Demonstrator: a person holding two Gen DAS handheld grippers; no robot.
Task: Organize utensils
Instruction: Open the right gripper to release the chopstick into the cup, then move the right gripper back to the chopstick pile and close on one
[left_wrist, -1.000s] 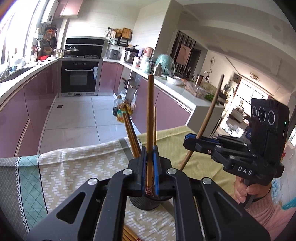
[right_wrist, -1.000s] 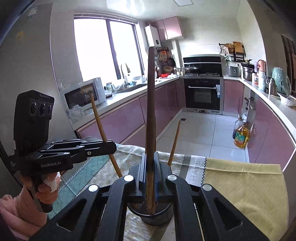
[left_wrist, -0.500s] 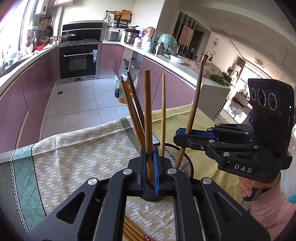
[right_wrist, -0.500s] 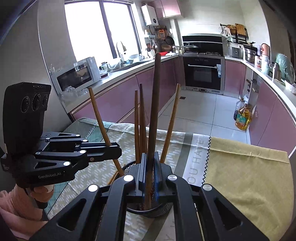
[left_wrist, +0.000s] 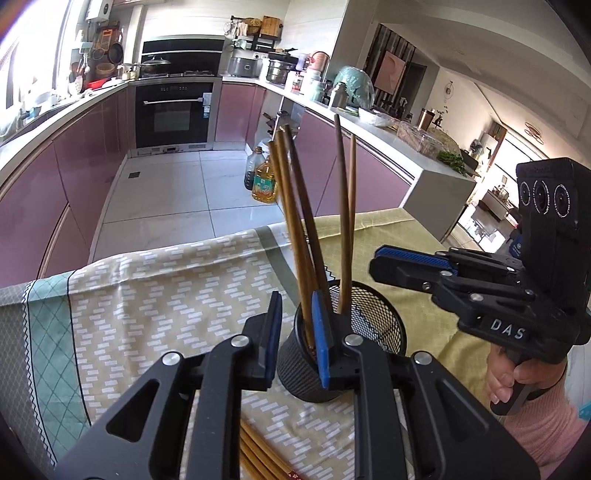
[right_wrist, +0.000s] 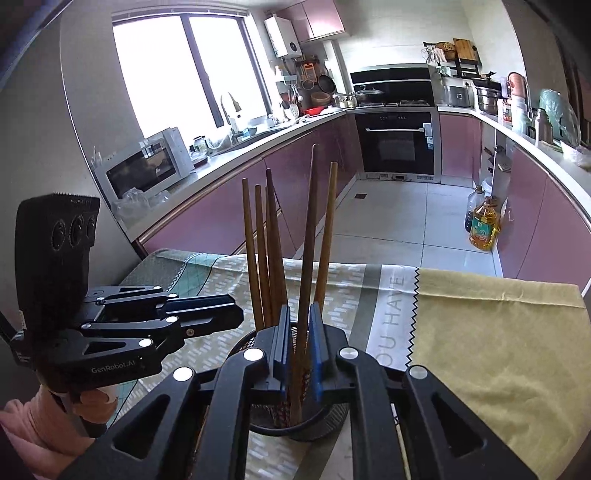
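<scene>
A black mesh cup (left_wrist: 376, 314) (right_wrist: 332, 417) stands on the patterned tablecloth (left_wrist: 166, 295) and holds several brown chopsticks (left_wrist: 291, 206) (right_wrist: 258, 251), all upright and leaning. My left gripper (left_wrist: 296, 295) hangs just above the cup's near rim. Its jaws are opening and the blue pads (left_wrist: 319, 332) press on nothing, though one chopstick stands loose by the right pad. My right gripper (right_wrist: 300, 306) is also opening. A chopstick (right_wrist: 310, 229) shows through its narrow gap, free of both pads. Each gripper appears in the other's view, the right gripper (left_wrist: 375, 260) and the left gripper (right_wrist: 238, 314), both beside the cup.
More loose chopsticks (left_wrist: 258, 458) lie on the cloth below my left gripper. A plain yellow cloth (right_wrist: 498, 350) covers the table's right part. Beyond the far table edge is a kitchen floor with oil bottles (right_wrist: 482, 225). A person's hand in a pink sleeve (left_wrist: 535, 417) holds the right gripper.
Both grippers sank toward the cup, each carrying a chopstick down into it. Both sets of jaws have since parted, and the two chopsticks now lean in the cup with the others.
</scene>
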